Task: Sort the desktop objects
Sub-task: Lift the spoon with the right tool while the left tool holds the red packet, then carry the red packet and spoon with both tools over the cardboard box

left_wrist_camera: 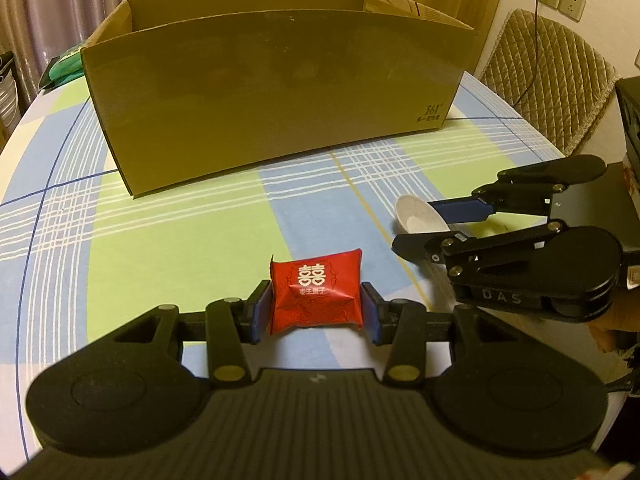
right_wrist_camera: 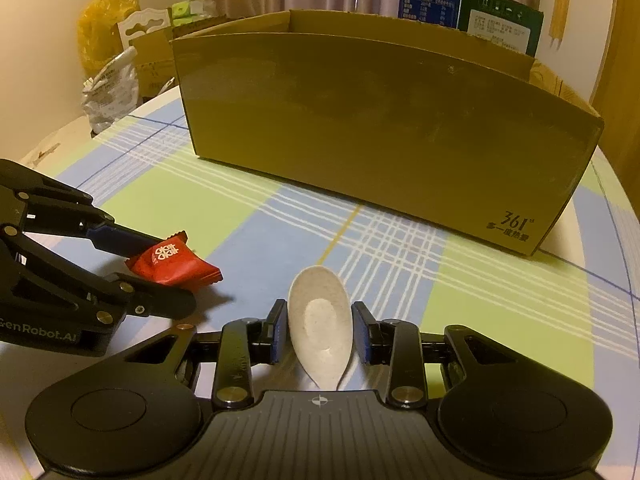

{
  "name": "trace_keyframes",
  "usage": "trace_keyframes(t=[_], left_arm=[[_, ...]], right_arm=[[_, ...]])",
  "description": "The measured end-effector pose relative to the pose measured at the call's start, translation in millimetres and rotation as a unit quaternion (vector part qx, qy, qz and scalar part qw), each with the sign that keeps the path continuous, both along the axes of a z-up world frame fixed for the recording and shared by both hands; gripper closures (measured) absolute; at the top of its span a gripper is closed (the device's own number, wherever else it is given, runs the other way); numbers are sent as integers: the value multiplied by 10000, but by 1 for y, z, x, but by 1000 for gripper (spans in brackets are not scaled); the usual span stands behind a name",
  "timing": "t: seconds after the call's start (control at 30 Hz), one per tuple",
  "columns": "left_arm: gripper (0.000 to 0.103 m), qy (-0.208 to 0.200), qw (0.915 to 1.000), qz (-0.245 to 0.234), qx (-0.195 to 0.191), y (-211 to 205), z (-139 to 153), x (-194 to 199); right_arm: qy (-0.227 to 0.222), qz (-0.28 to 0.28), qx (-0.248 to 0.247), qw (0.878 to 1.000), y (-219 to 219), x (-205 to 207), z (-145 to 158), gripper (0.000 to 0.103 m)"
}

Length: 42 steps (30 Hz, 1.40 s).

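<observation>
A checked cloth in pale green, blue and white covers the bench (left_wrist_camera: 168,236), and curtains, cartons and bags crowd the dim room behind it. An open cardboard box (left_wrist_camera: 276,92) stands at the far side of the bench, its inside hidden from both views, so I cannot tell whether anything has gone in.

The left claw (left_wrist_camera: 316,308) is pinching a red candy packet (left_wrist_camera: 316,294), its blue pads pressed against the wrapper's two sides, low over the cloth and well short of the box. Just to its right, the right claw (right_wrist_camera: 320,332) straddles the bowl of a pale speckled spoon (right_wrist_camera: 320,320). The pads sit very near the bowl's edges, and a real pinch is not clear; whether the spoon is lifted off the cloth is also unclear.

By my judgement the sorting is at an early-to-middle point: both items are taken up or nearly so, neither has been delivered, and carrying them over the box wall and releasing remains.
</observation>
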<state>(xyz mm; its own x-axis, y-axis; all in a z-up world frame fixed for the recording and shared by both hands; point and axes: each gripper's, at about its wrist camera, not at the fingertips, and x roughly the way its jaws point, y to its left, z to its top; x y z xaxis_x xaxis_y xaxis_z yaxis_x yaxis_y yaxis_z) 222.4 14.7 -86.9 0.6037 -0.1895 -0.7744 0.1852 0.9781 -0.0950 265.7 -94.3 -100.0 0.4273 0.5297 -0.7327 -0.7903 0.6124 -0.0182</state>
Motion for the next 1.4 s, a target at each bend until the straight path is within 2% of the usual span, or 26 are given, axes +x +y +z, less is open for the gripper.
trace_keyframes(t=[0.5,0.97,1.17,1.4], left_arm=[[63,-209,9997,73,36,0,12,0],[63,-311,9994,71,135,0,20,-1],[63,-362,9991,122,174,3,29,-4],[63,-504,9984,167,209,1,53,-6]], right_arm=[[-31,-452,540,9975,-8,8,21,73],[-91,-689,795,9944,-19,7,41,73],[-77,-961,872,9915,-31,5,54,73],[-137,-993,966,9903,-38,-1,82,73]])
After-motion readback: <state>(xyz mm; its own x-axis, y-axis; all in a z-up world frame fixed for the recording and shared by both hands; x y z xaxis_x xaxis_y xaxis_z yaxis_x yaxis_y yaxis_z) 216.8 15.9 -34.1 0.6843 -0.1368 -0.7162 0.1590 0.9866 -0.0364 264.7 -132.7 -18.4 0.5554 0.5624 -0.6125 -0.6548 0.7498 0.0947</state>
